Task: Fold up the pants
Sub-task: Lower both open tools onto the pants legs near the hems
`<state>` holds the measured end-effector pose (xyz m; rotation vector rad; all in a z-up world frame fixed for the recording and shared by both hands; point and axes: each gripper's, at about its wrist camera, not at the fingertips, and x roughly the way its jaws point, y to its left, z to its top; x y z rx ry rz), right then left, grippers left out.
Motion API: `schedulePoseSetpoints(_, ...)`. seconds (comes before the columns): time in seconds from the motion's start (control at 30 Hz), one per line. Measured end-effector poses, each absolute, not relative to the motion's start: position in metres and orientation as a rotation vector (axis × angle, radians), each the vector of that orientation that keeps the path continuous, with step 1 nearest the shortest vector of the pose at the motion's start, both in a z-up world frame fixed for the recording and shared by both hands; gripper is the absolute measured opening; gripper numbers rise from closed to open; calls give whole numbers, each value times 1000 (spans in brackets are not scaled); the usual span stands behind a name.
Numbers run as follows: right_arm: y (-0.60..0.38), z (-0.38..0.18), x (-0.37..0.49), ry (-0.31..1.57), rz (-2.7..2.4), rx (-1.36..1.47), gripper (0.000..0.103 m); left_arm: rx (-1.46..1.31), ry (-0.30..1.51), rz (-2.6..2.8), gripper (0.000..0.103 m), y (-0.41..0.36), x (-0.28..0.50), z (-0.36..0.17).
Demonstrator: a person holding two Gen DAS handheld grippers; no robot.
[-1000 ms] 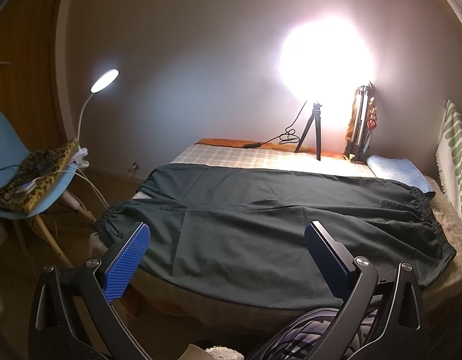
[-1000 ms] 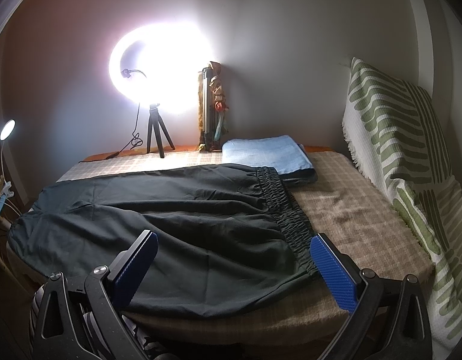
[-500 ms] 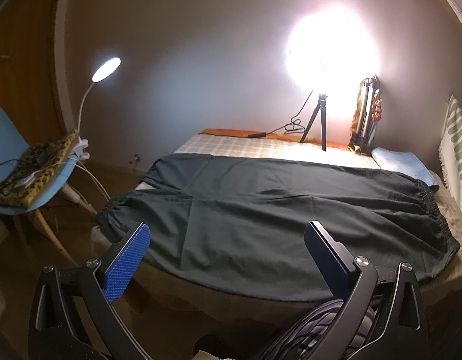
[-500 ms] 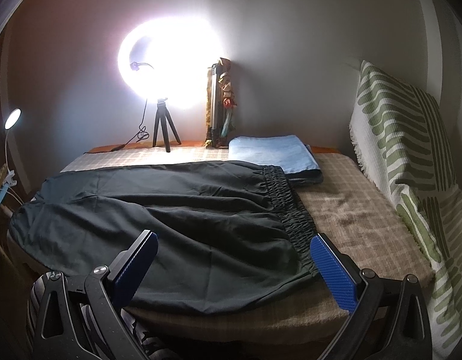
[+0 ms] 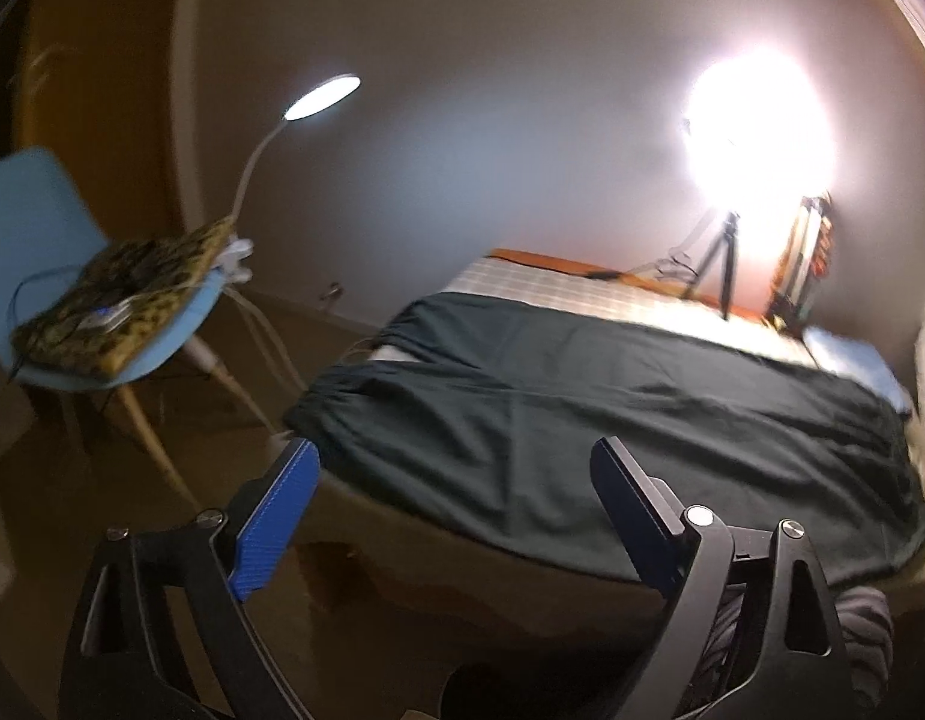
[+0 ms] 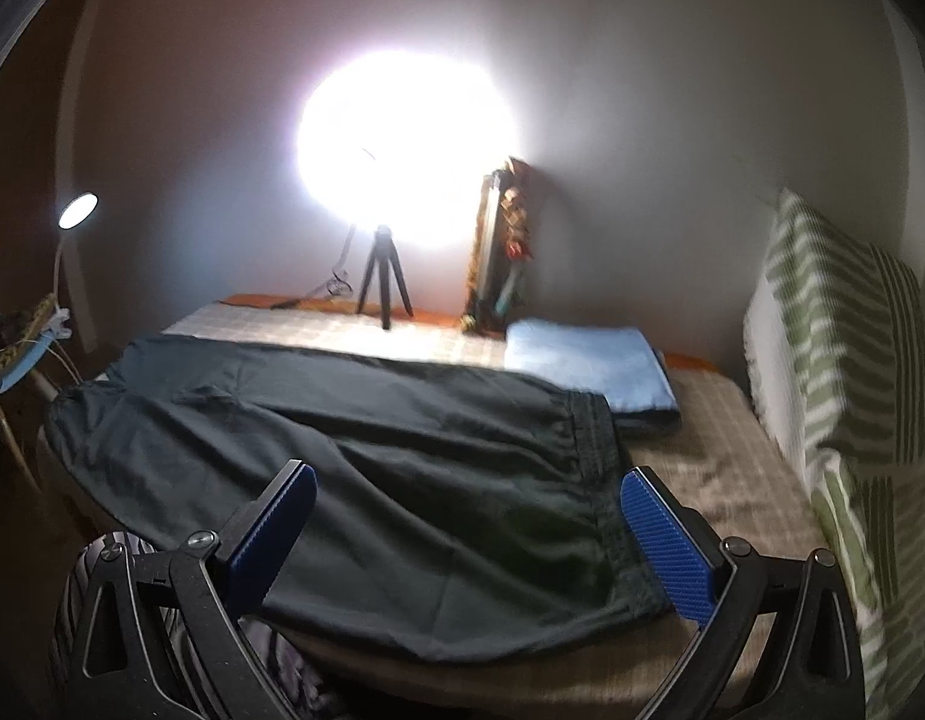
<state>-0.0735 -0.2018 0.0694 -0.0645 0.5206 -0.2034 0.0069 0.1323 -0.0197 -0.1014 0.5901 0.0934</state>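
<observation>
The dark pants (image 6: 354, 468) lie flat along the near edge of the bed (image 6: 720, 468). Both the left gripper (image 5: 450, 516) and right gripper (image 6: 468, 534) have released, empty fingers.

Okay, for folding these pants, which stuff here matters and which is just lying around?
For the job:
dark pants
left gripper
right gripper
bed

Just lying about:
blue folded cloth
ring light on tripod
desk lamp
blue chair
striped pillow
</observation>
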Motion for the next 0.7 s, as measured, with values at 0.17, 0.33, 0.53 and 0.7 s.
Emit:
schedulePoseSetpoints(0.17, -190, 87, -60, 476, -172, -143, 103, -135, 575, 152, 85, 168, 8, -8)
schedulePoseSetpoints(0.33, -184, 108, -37, 472, -91, -142, 103, -174, 566, 174, 84, 196, 18, 7)
schedulePoseSetpoints(0.53, -173, 130, 5, 484, 11, -175, 103, -193, 589, 146, 84, 216, 51, 20)
schedulePoseSetpoints(0.7, -172, 137, 64, 545, 104, -143, 103, -214, 634, 121, 84, 228, 102, 19)
